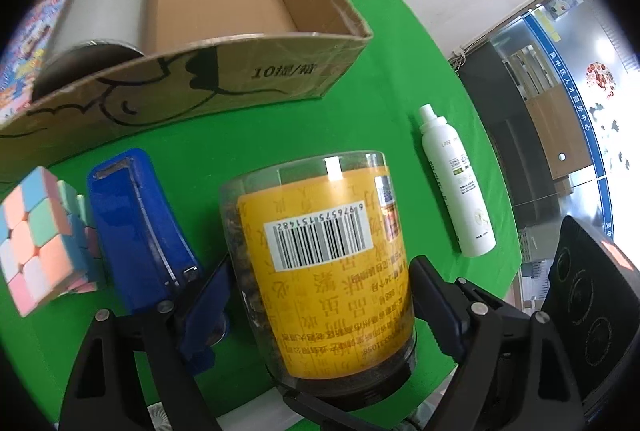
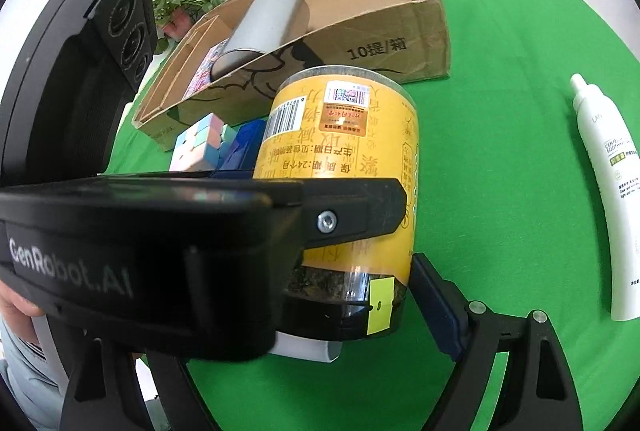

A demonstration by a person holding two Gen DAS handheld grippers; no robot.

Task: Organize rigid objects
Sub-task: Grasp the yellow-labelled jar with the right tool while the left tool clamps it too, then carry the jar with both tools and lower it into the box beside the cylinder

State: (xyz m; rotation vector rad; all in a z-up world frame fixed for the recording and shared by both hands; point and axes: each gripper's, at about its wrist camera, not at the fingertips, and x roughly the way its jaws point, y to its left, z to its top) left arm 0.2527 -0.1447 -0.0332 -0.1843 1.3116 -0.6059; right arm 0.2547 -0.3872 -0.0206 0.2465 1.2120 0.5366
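On the green cloth [image 1: 360,79], right in front of the cardboard box [image 1: 248,71], there's a clear jar [image 1: 324,255] with a yellow label and a barcode, lying tipped over with its dark lid end toward the cameras. The left gripper [image 1: 320,295] has it: jaws spread wide, one blue pad on each side of the jar, both looking pressed against it. It's a fat jar, so that's about as wide as the jaws go.

The right gripper [image 2: 352,295] is crowding in at the same jar [image 2: 344,167]. Its right finger [image 2: 436,307] sits just beside the lid end, but the left gripper's black body blocks the other side, so I honestly can't tell if it's gripping or just straddling.

Other stuff: a silver cylinder [image 1: 108,7] lies inside the box with a colourful printed pack next to it. A pastel puzzle cube [image 1: 36,239] and a blue stapler-looking thing [image 1: 140,223] sit left of the jar, and a white spray bottle [image 1: 456,183] lies on the cloth off to the right, well apart.
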